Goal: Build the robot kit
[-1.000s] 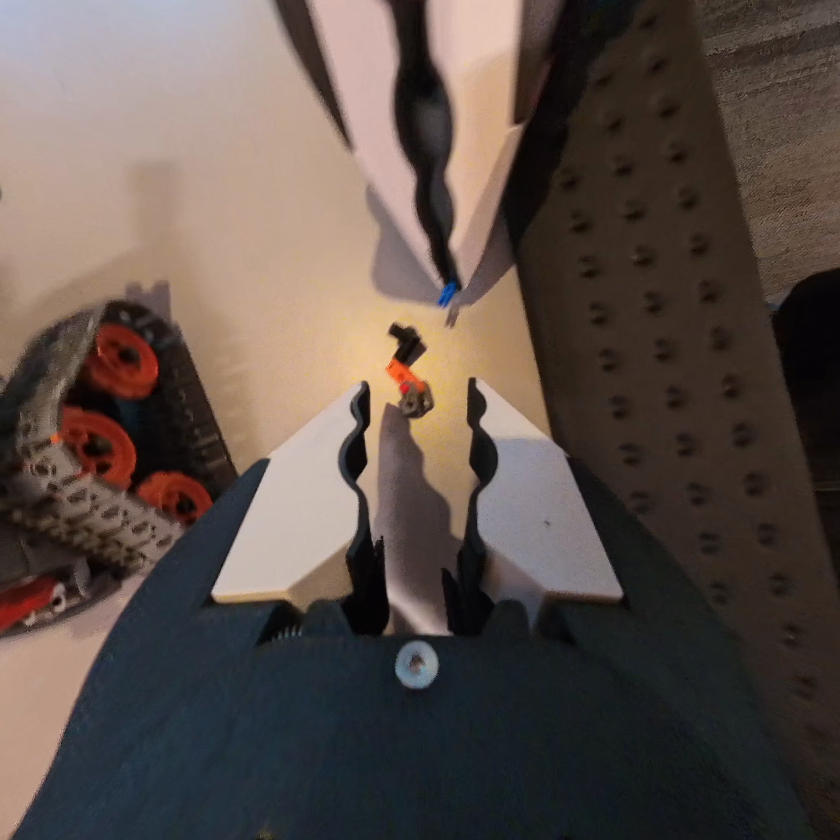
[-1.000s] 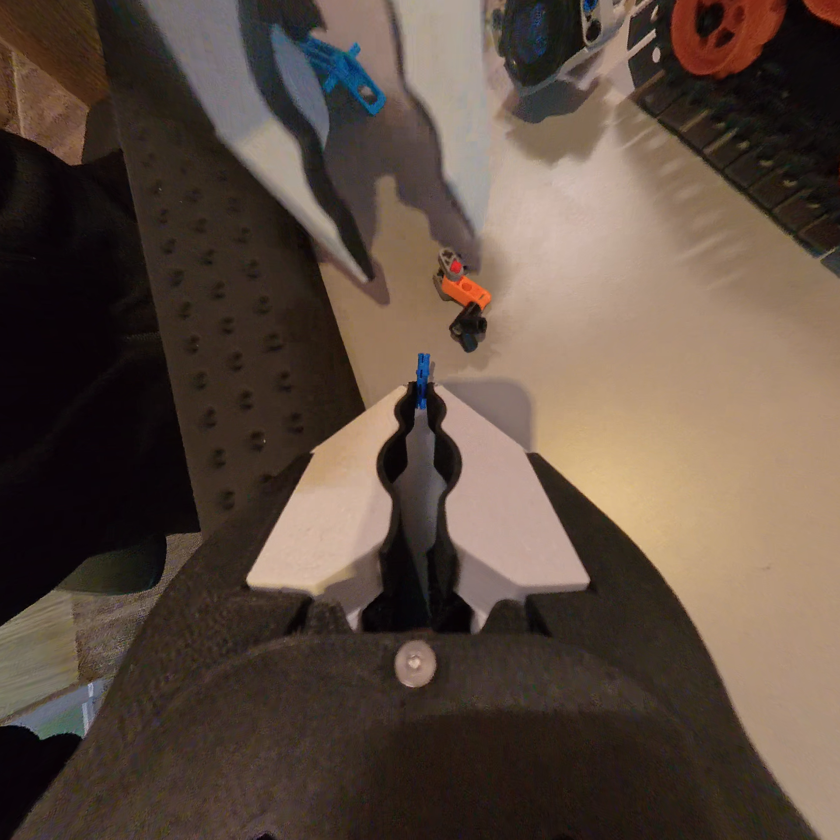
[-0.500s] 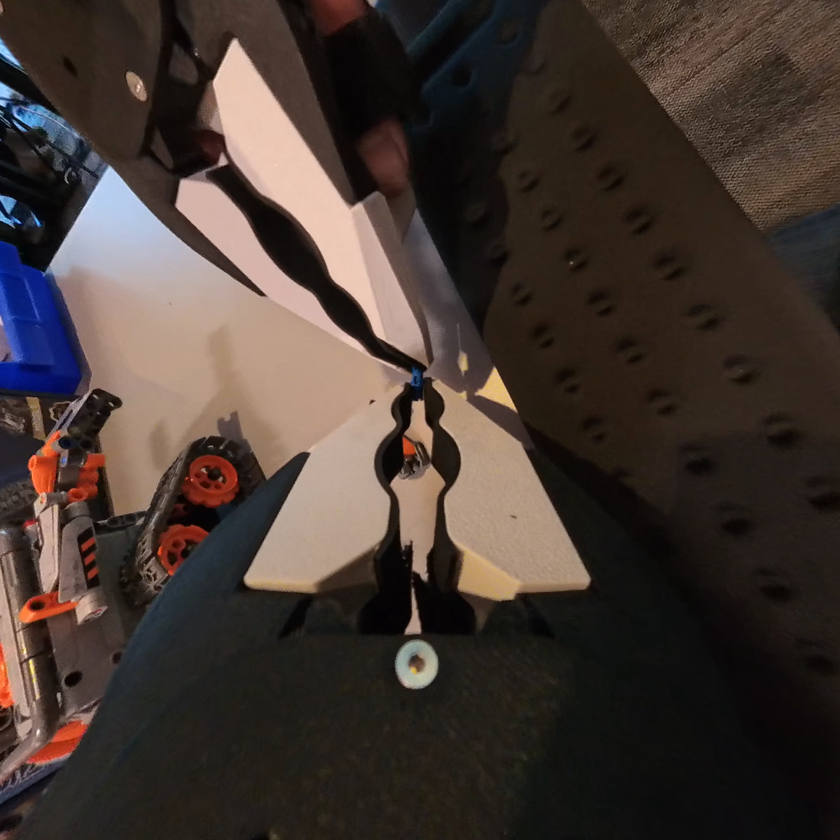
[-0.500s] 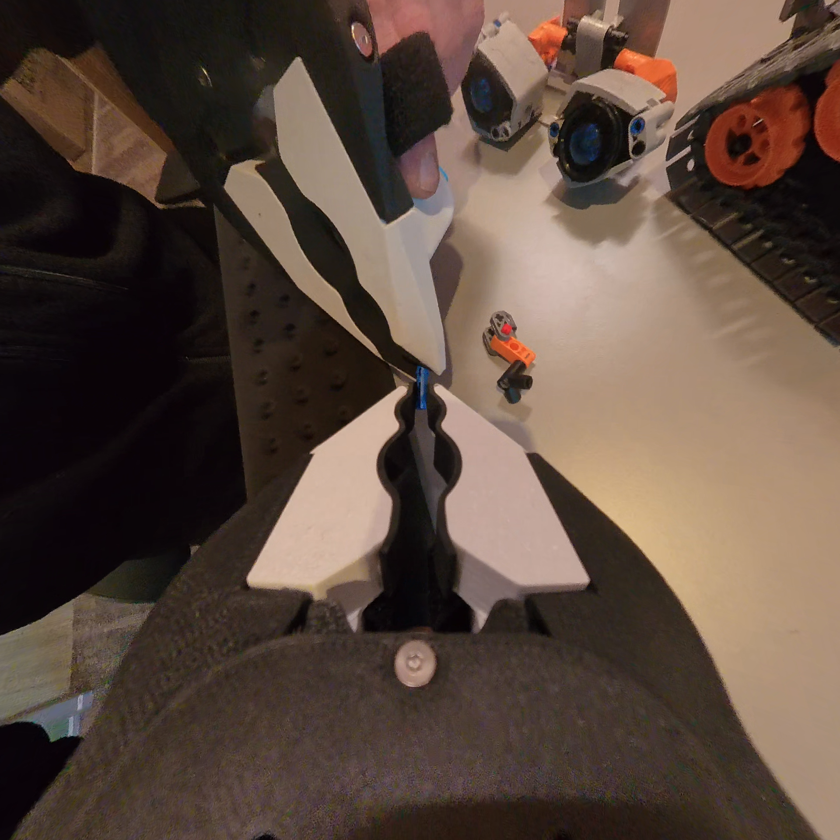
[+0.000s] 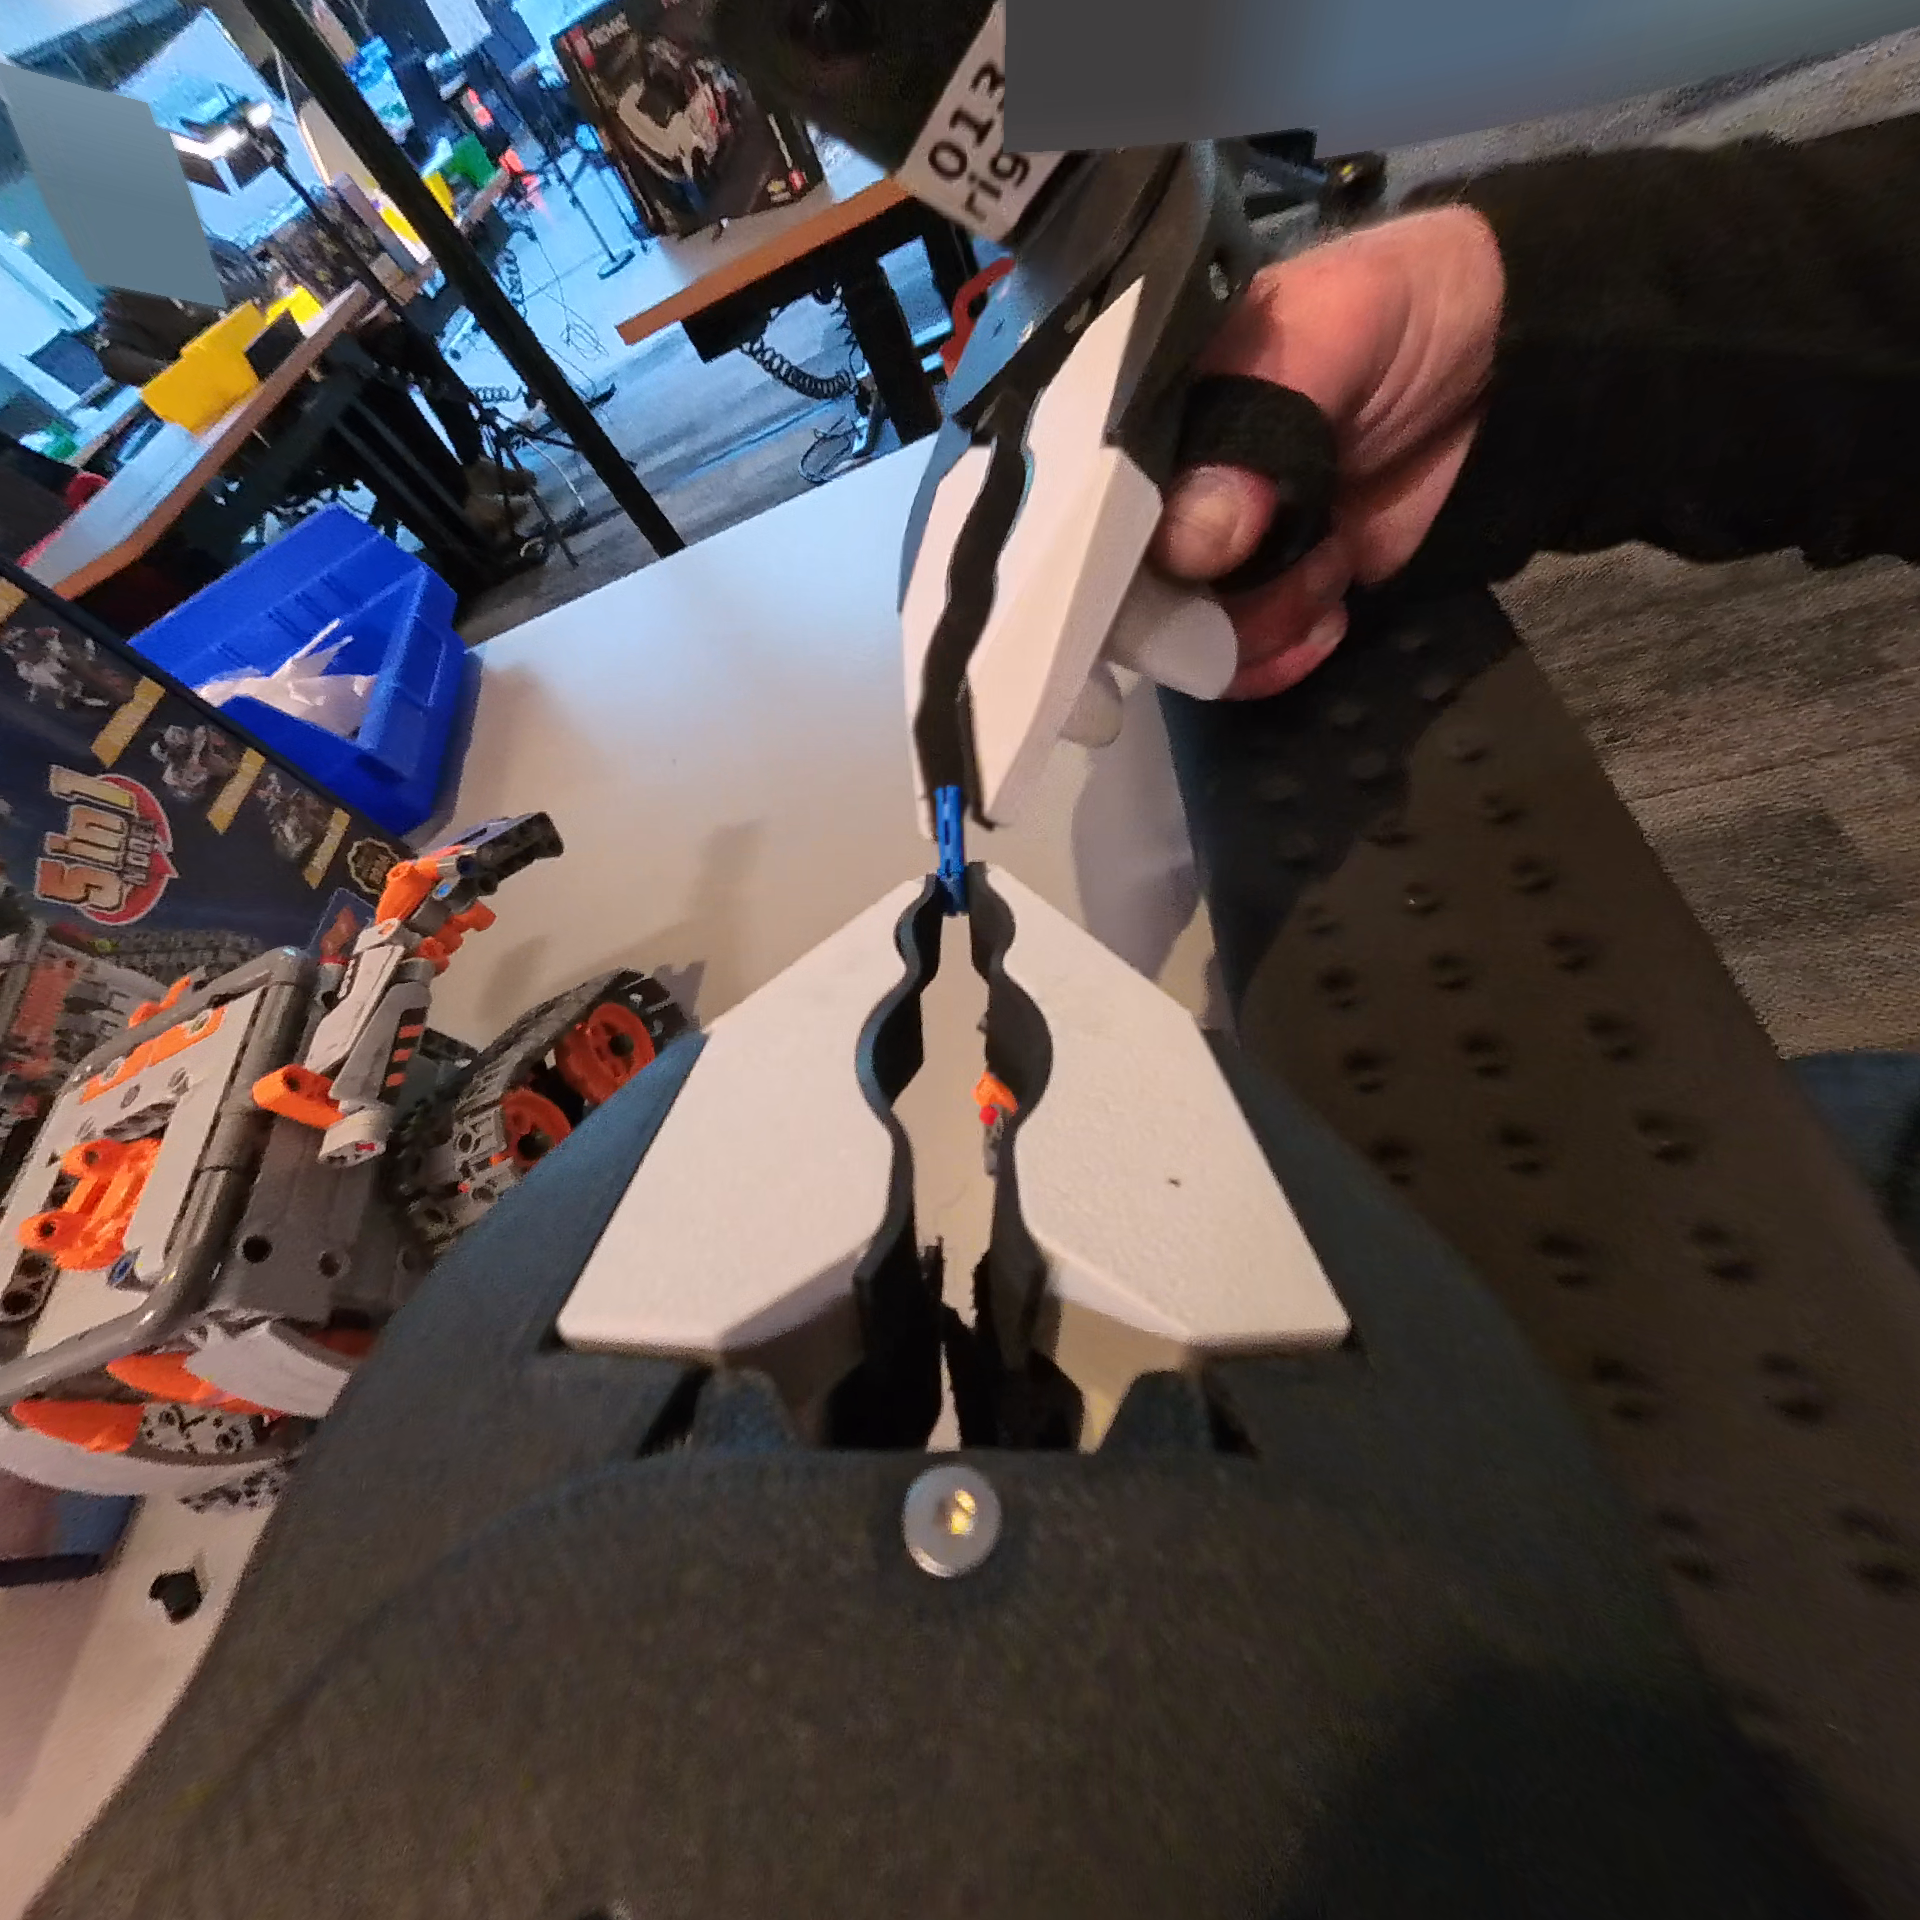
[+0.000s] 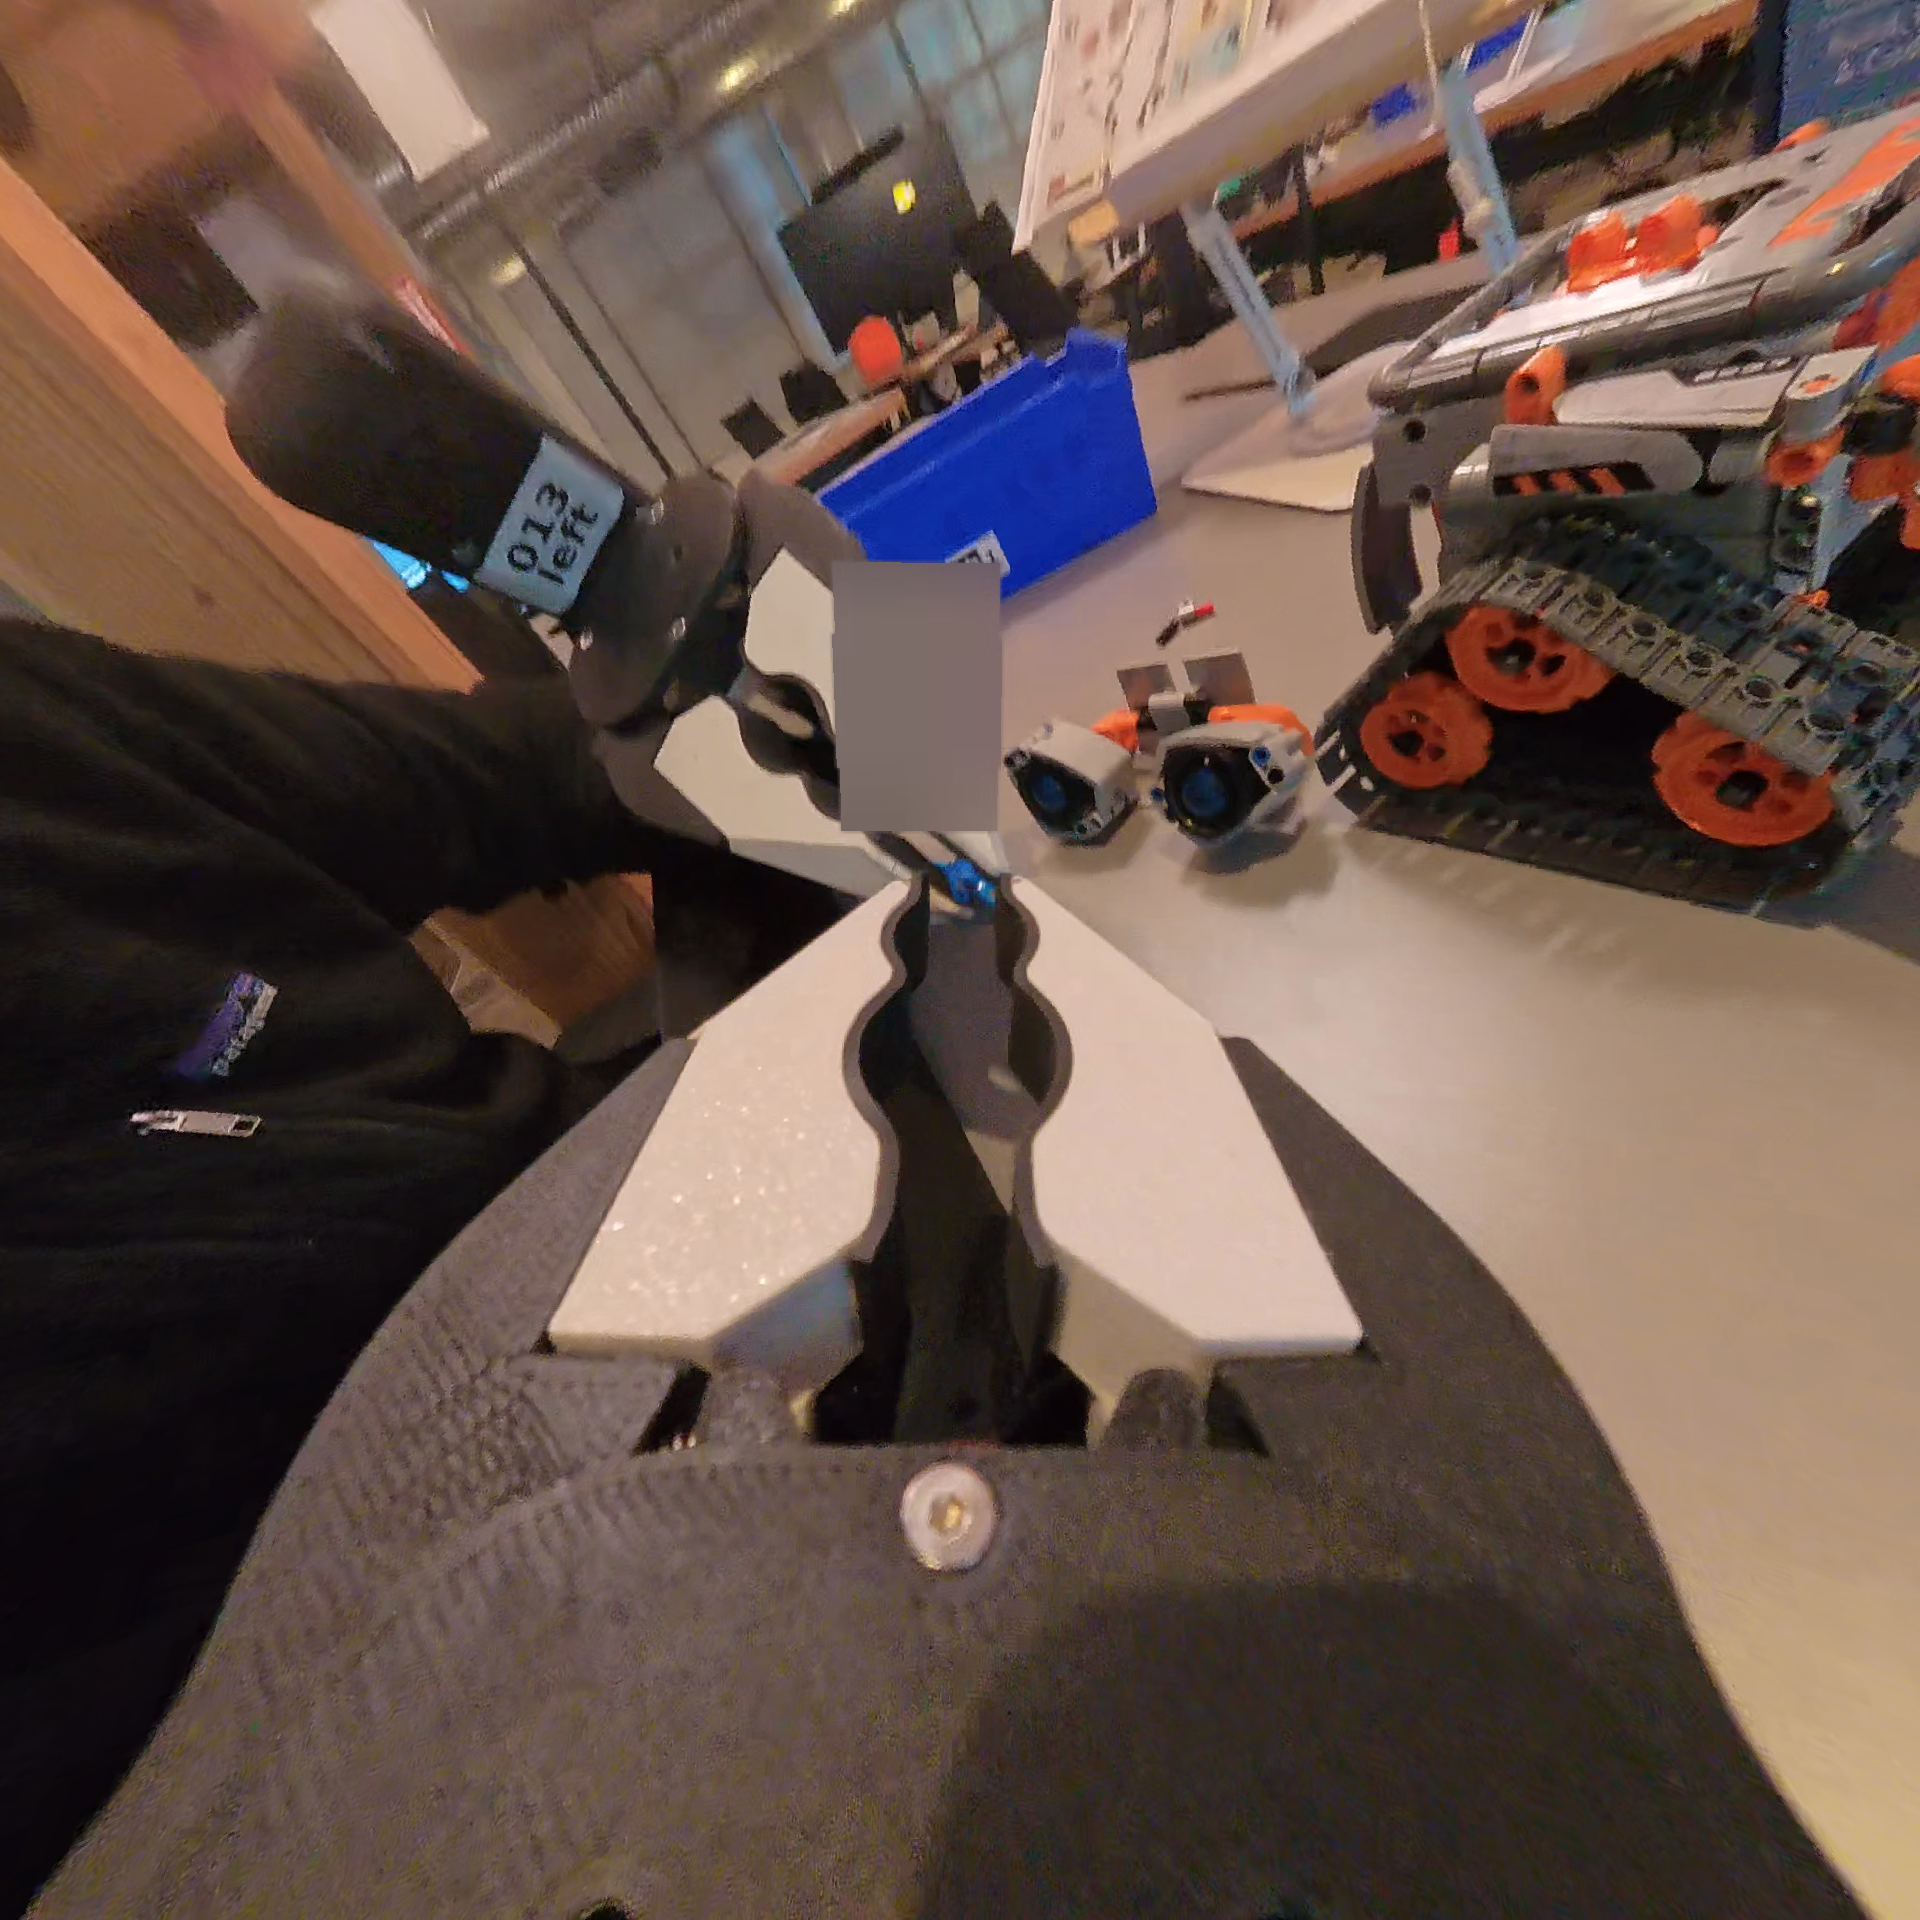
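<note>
A small blue pin is held tip to tip between both grippers above the white table. My left gripper is shut on its lower end. My right gripper comes down from above, held by a hand, and is shut on its upper end. In the right wrist view the right gripper pinches the blue pin, and the left gripper meets it from the far left. A small orange and grey piece shows on the table through the gap in the left jaws.
A tracked model with orange wheels stands beside the grippers. Two grey units with blue centres lie beyond. A blue bin is at the back. A black perforated panel runs along the table's edge. A printed box stands at the left. My two grippers' fingertips are within a few centimetres of each other.
My left gripper was open over the orange and grey piece, then rose and shut on the blue pin. Both grippers have lifted and tilted up from the table with the pin between them.
</note>
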The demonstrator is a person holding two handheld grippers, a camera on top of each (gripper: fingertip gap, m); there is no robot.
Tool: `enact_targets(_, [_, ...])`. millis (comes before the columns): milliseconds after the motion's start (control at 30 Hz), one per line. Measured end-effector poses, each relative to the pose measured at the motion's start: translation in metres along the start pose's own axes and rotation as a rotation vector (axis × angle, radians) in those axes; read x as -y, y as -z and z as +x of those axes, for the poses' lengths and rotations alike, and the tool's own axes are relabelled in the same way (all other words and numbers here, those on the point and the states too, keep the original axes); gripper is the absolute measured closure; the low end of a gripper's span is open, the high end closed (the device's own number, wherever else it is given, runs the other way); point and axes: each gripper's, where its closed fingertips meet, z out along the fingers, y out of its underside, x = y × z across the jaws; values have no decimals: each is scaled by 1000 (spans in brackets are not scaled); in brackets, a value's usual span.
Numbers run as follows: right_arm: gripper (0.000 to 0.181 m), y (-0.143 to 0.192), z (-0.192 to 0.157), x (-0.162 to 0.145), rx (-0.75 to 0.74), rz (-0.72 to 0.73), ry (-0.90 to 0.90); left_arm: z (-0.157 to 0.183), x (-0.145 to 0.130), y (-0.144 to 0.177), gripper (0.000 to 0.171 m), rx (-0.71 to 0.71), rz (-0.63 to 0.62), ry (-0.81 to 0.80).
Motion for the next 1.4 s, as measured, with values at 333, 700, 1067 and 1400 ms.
enact_targets(333, [179, -6, 6, 0, -163, -144, 196, -2, -6, -1, 157, 23, 6, 43])
enact_targets(700, [178, -3, 38, -87, -285, -1037, 542, 20, -56, -8, 151, -172, -273, 56])
enact_targets(1067, [169, -5, 35, -73, -209, -837, 446, 29, -78, 4, 144, -308, -378, 116])
enact_targets(1400, [166, -14, 56, -86, -289, -841, 553, 25, -82, -9, 142, -241, -438, 11])
